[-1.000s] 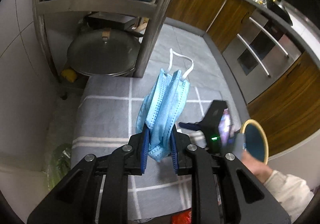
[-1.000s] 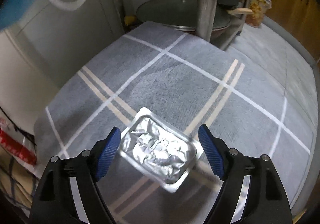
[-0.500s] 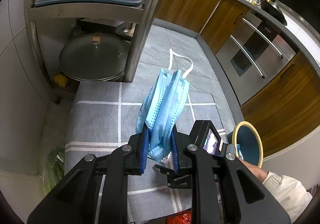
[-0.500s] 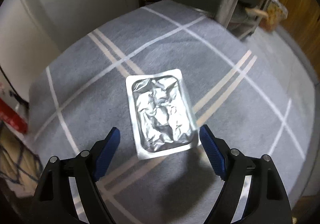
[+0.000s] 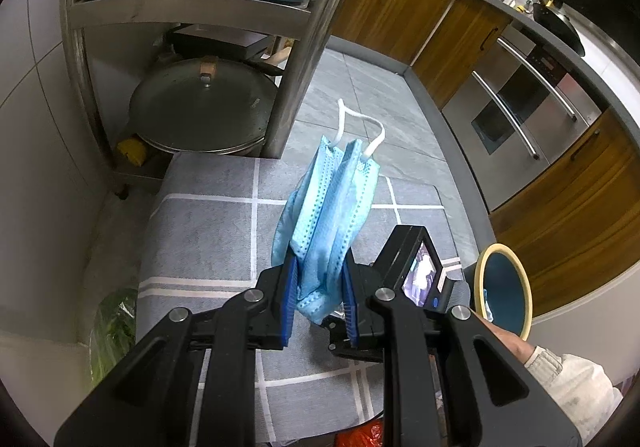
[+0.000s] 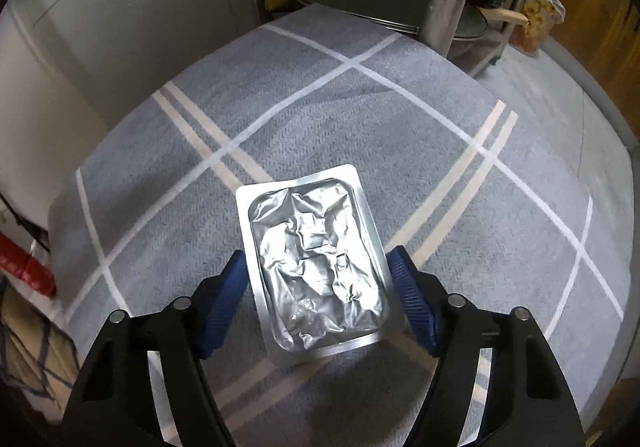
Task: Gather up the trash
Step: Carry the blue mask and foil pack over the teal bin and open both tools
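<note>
- Right gripper now straddles the foil pack, one blue pad at each long edge. A second ago the pack lay crosswise ahead of wide-spread pads; since then the gripper has swung in line with it and the gap has narrowed to about the pack's width.
- Whether the pads touch the foil edges cannot be told; the pack looks flat on the mat and not yet lifted.
- Foil pack: a crinkled silver blister sheet with a flat rim, lying near the middle of the grey mat with white crossing stripes.
- Judgement: this is the closing step on the second piece of trash. A thin flat rim on soft cloth may slip under the pads or buckle, so the squeeze needs the pads low at the edges.
- Left gripper is clamped on a folded blue mask, held up above the mat with its white ear loop at the top. That grasp has not changed over the last second.
- Beside it, low at the right, the left view shows the other tool's small screen and a blue cup with a yellow rim, which may be where the trash goes.
- Beyond the mat stands a steel rack with a large pot lid on its lowest shelf; wooden cabinets line the far side.
</note>
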Action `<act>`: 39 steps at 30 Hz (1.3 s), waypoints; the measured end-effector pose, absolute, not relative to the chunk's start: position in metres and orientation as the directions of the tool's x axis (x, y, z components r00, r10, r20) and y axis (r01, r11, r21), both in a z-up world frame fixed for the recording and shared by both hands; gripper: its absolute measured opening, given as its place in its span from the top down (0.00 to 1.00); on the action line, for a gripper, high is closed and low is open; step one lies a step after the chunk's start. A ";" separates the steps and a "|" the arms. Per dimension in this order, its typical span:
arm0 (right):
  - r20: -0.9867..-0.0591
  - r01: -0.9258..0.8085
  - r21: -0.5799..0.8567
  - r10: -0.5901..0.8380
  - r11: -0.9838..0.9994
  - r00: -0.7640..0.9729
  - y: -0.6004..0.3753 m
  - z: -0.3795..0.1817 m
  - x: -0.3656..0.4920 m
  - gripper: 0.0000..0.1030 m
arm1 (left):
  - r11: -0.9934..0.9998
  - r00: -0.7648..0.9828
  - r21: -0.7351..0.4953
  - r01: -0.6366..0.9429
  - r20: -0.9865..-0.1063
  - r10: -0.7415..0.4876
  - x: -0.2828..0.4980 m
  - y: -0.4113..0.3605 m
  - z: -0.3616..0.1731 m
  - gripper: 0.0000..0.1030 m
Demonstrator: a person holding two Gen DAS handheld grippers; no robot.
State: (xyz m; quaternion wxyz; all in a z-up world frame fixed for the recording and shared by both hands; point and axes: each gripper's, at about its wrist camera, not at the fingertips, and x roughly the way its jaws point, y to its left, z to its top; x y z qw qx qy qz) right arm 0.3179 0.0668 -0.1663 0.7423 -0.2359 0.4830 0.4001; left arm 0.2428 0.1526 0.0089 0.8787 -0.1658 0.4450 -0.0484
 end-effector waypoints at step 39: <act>-0.707 -0.289 0.144 0.303 0.947 0.639 -0.257 -0.001 0.221 0.30 | 0.902 0.482 -0.275 0.333 -0.773 -0.414 0.259 -0.096 0.011 0.81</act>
